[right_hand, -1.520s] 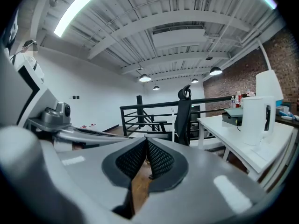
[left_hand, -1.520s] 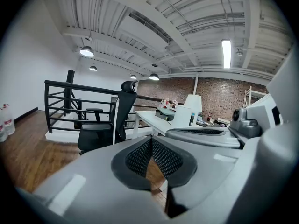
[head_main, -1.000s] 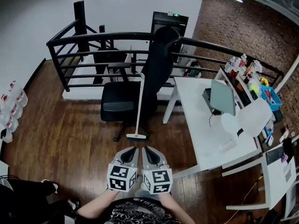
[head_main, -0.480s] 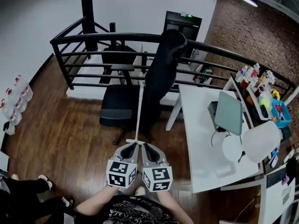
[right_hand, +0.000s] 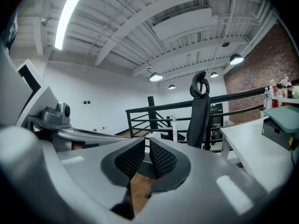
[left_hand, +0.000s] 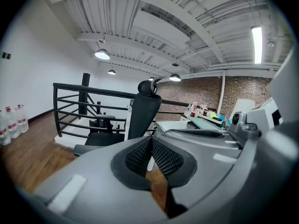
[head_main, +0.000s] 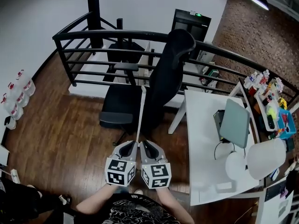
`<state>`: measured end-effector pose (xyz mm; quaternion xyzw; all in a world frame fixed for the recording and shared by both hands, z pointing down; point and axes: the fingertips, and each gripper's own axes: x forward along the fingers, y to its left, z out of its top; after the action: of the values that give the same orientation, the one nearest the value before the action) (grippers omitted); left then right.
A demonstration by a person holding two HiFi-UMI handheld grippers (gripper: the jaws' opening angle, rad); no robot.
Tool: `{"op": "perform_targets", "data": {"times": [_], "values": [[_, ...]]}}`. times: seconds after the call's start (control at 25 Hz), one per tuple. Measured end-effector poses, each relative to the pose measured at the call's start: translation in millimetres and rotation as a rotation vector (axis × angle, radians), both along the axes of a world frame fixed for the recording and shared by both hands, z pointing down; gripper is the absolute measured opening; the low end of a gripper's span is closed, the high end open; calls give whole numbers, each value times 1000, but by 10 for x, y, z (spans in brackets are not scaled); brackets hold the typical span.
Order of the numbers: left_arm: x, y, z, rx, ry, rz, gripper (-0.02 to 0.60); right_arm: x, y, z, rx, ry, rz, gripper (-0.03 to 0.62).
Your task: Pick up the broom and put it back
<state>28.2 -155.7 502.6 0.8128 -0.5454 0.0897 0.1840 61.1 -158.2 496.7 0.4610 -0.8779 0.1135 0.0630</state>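
Broom (head_main: 141,111) leans on chair (head_main: 166,78); we're at the reach step.
Left gripper (left_hand: 150,140) jaws closed and empty, right gripper (right_hand: 147,144) jaws just parting, empty; next we straddle the handle.

White broom (head_main: 141,110), black chair (head_main: 168,73) ahead of left tongs (head_main: 134,144); white table (head_main: 201,125) beyond right tongs (head_main: 144,144); brown wood floor (head_main: 60,125).

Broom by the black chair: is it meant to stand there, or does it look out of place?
It does look out of place. The white broom stands nearly upright, seemingly propped against the black office chair, out on the wooden floor instead of stored away. Nothing looks spilled or broken.
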Motion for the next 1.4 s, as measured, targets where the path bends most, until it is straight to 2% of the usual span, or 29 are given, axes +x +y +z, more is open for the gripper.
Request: {"op": "perform_targets", "data": {"times": [0.36, 0.68, 0.8, 1.08, 1.24, 1.4], "values": [[-201, -896, 9, 1, 11, 0, 6, -172, -881, 120, -19, 19, -6, 28], [-407, -1514, 61, -14, -3, 32, 11, -333, -1632, 287, -62, 8, 55, 80], [-466, -1711, 60, -16, -7, 54, 11, -383, -1897, 348, -67, 20, 84, 124], [-585, -2084, 109, -25, -12, 92, 11, -451, -2393, 569, -101, 41, 132, 140], [-655, -2259, 127, -28, -12, 111, 11, -459, -2638, 684, -122, 44, 165, 178], [-704, -2405, 136, -28, -20, 129, 11, -432, -2858, 839, -152, 58, 192, 178]]}}
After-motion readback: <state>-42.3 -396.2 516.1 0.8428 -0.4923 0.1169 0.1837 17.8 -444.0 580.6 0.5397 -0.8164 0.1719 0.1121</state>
